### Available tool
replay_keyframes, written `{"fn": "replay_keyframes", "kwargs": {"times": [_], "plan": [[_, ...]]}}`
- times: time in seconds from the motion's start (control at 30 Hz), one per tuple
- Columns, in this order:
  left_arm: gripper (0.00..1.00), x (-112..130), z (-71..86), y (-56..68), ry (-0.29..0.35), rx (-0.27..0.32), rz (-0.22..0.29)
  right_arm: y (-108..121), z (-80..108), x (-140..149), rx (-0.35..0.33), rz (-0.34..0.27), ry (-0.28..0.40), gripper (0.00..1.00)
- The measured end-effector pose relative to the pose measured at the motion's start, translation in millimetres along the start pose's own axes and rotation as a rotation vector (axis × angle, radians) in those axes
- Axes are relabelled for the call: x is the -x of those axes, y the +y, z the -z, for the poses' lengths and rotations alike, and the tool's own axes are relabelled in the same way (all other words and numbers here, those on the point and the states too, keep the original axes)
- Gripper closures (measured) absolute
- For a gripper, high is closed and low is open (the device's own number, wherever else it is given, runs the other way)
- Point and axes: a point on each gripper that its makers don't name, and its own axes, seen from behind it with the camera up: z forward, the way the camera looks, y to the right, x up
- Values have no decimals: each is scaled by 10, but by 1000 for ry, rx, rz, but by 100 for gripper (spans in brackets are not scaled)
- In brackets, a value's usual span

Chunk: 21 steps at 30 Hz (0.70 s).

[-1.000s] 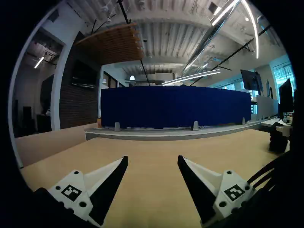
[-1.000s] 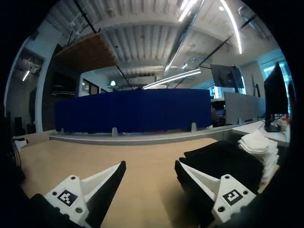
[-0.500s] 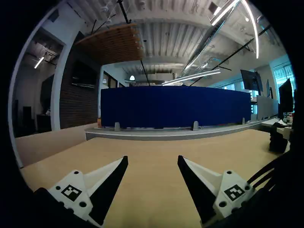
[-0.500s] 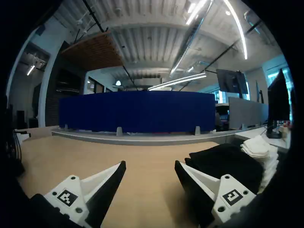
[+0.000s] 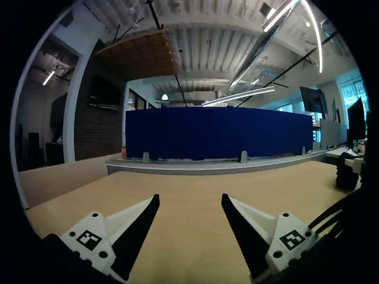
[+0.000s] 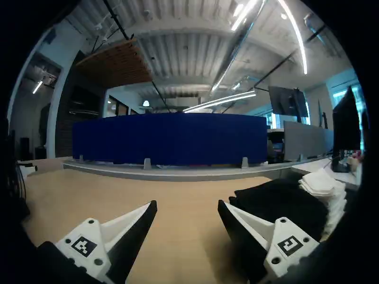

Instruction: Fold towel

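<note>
Left tool (image 5: 189,196) and right tool (image 6: 186,202): fingers wide apart, holding nothing. Surface (image 5: 189,182) runs open ahead to blue partition (image 5: 213,132). Black towel stack (image 6: 284,201) just beside right tool's right finger.

The white-and-black two-finger left gripper (image 5: 190,196) is pointing toward twelve o'clock with its fingers (image 5: 135,227) reaching in from seven and five o'clock, spread wide and gripping nothing, while the white-and-black two-finger right gripper (image 6: 187,202) is aiming likewise, its fingers parted just as wide and empty.

One black towel pile (image 6: 293,199), one white pile (image 6: 326,185)
</note>
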Motion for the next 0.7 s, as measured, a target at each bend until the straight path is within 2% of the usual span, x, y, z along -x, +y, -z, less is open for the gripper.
{"fn": "replay_keyframes", "kwargs": {"times": [0.7], "plan": [[3,-3,-14,-9,0,0,0,5,9,17,0,0,1,0]]}}
